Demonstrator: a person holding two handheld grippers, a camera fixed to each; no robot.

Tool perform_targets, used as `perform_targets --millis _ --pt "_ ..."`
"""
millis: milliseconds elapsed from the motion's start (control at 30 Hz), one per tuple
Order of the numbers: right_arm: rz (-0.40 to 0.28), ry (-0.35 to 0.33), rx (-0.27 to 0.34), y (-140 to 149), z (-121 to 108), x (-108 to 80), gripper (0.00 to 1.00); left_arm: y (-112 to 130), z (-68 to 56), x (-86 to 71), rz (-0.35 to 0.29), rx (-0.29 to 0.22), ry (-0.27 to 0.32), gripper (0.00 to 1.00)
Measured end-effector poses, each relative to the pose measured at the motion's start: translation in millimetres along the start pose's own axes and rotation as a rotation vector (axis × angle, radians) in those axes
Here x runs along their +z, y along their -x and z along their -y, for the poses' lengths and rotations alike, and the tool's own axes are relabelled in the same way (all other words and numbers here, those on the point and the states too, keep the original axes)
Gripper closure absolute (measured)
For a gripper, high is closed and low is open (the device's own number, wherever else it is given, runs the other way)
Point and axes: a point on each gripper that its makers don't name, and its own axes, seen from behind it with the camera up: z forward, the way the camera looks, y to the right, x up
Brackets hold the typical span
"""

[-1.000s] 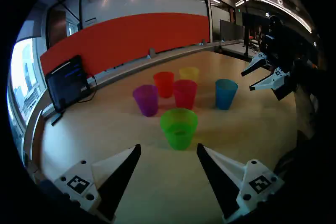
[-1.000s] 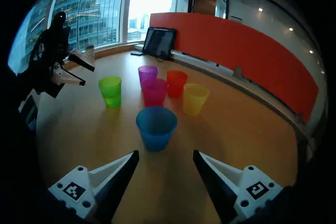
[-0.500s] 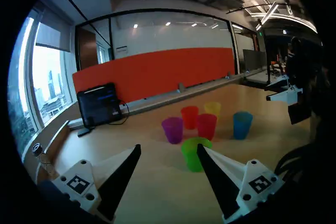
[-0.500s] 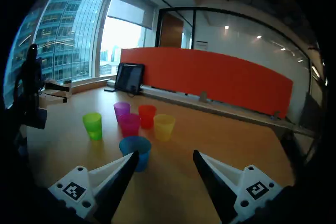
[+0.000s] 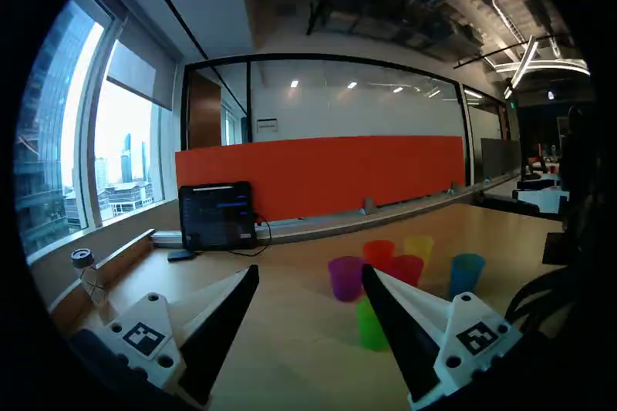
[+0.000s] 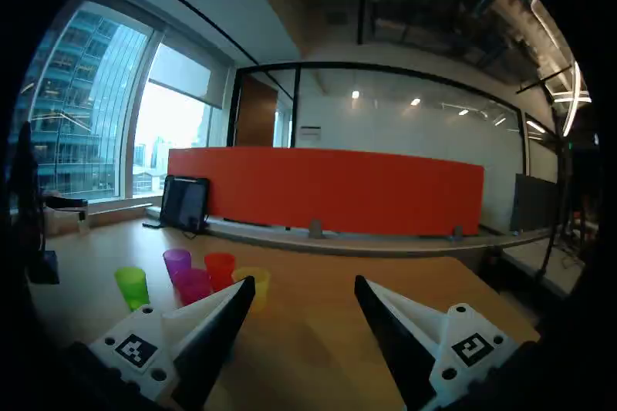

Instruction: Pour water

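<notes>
Several coloured plastic cups stand clustered on the wooden table (image 5: 308,349). In the left gripper view I see the purple cup (image 5: 345,278), red cup (image 5: 379,253), yellow cup (image 5: 419,247), pink cup (image 5: 406,268) and blue cup (image 5: 466,274); the green cup (image 5: 370,324) sits half hidden behind my right finger. My left gripper (image 5: 308,276) is open and holds nothing. In the right gripper view the green cup (image 6: 132,286), purple cup (image 6: 177,263), red cup (image 6: 220,268) and pink cup (image 6: 192,284) stand low at left. The yellow cup (image 6: 254,281) peeks past a finger. My right gripper (image 6: 305,284) is open, holding nothing.
A dark screen (image 5: 216,216) stands at the table's far edge, below a long orange wall panel (image 5: 324,172); it appears as the screen (image 6: 183,203) in the right gripper view. Tall windows (image 6: 85,133) lie to the left. The other gripper (image 5: 540,199) hangs at the far right.
Both grippers have drawn back from the cups and tipped upward. The cups have sunk low and grown small in both views. Both grippers stay open.
</notes>
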Motion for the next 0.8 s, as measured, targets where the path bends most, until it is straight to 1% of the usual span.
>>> perform_targets --millis 100,200,467,600,800 --pt "-0.033 0.055 -0.004 -3 -7 -0.5 0.0 0 5.2 -1.3 -0.016 -0.032 -0.021 0.01" --pt "-0.049 0.102 0.003 -4 -9 -1.7 0.0 2 9.9 -1.9 -0.031 -0.053 -0.043 0.01" --pt "-0.093 0.169 0.004 -10 -6 -6.1 0.0 4 24.1 -1.7 -0.056 -0.042 -0.111 0.01" --pt "-0.102 0.186 0.005 -10 -4 -7.7 0.0 6 25.8 -1.6 -0.061 -0.047 -0.126 0.01" --pt "-0.088 0.189 0.004 -5 -3 -9.7 0.0 10 31.0 1.1 -0.07 -0.045 -0.158 0.01"
